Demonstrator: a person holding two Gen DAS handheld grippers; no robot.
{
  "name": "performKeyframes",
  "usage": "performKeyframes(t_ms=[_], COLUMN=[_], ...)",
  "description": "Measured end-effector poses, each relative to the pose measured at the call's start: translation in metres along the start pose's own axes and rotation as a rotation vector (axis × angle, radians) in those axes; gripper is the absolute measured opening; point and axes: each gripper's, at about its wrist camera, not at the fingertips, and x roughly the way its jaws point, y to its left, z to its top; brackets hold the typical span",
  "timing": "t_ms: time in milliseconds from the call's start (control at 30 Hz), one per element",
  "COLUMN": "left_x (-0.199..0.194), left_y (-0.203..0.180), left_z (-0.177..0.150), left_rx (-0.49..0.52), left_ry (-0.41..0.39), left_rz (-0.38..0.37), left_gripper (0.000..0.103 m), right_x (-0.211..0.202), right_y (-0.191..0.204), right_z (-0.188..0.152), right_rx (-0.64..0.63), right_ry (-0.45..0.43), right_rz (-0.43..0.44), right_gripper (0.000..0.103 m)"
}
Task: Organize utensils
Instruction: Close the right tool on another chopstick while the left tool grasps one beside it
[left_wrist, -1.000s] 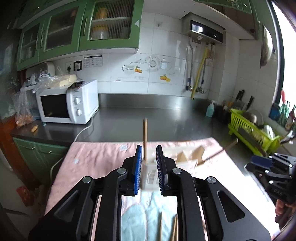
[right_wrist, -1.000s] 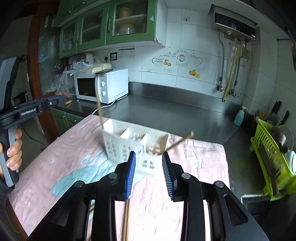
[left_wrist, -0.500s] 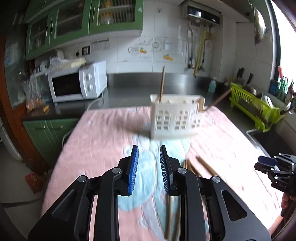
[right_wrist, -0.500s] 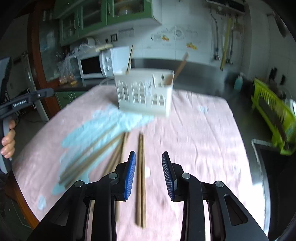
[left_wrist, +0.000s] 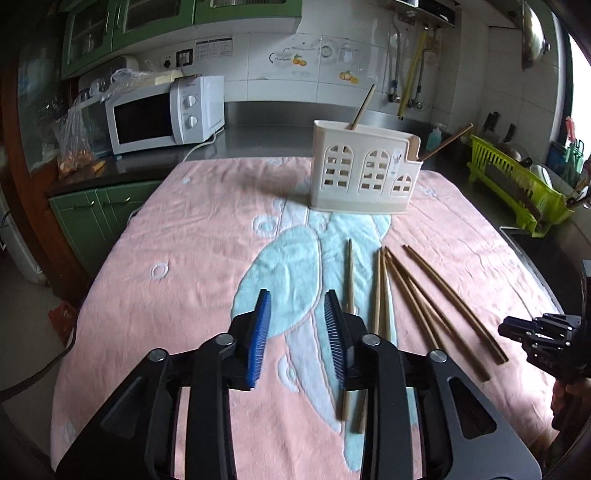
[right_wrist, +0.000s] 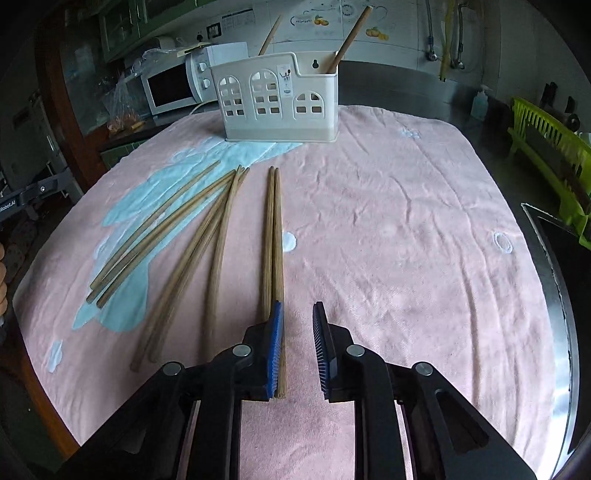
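Lowering toward chopsticks (right_wrist: 272, 229), holder (right_wrist: 280, 103) behind

You see a soft cloth (right_wrist: 406, 221), pink with pale blue patches, matt and a little wrinkled, like a towel. On it lie chopsticks (right_wrist: 273, 229) of light brown wood, matt, with fine grain. The holder (left_wrist: 364, 173) looks like smooth cream plastic with a slight shine. Your grippers are matt black plastic with silver screws; the left gripper (left_wrist: 297, 339) and the right gripper (right_wrist: 297, 347) carry ribbed blue pads. The counter (left_wrist: 266, 138) behind is dull grey metal.
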Motion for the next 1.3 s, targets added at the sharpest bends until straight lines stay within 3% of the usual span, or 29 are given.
performKeyframes(t_ms=[567,1100,1300], left_x=[0.017,0.061,0.075], left_y=[-0.001,-0.040,-0.045], left_z=[-0.029,-0.048,-0.049], left_rx=[0.014,0.127,0.132], left_ry=[0.086,0.195,0.214], left_rz=[-0.017,-0.122,-0.118], left_gripper=[0.032,0.031,0.020], right_x=[0.028,0.031,0.031], right_y=[0.014,0.014,0.014], right_z=[0.015,0.013,0.013], right_rx=[-0.061,-0.064,-0.066], right_ry=[0.044,0.042,0.037], right_rz=[0.009,-0.007,-0.009], right_gripper=[0.010,0.007,0.007])
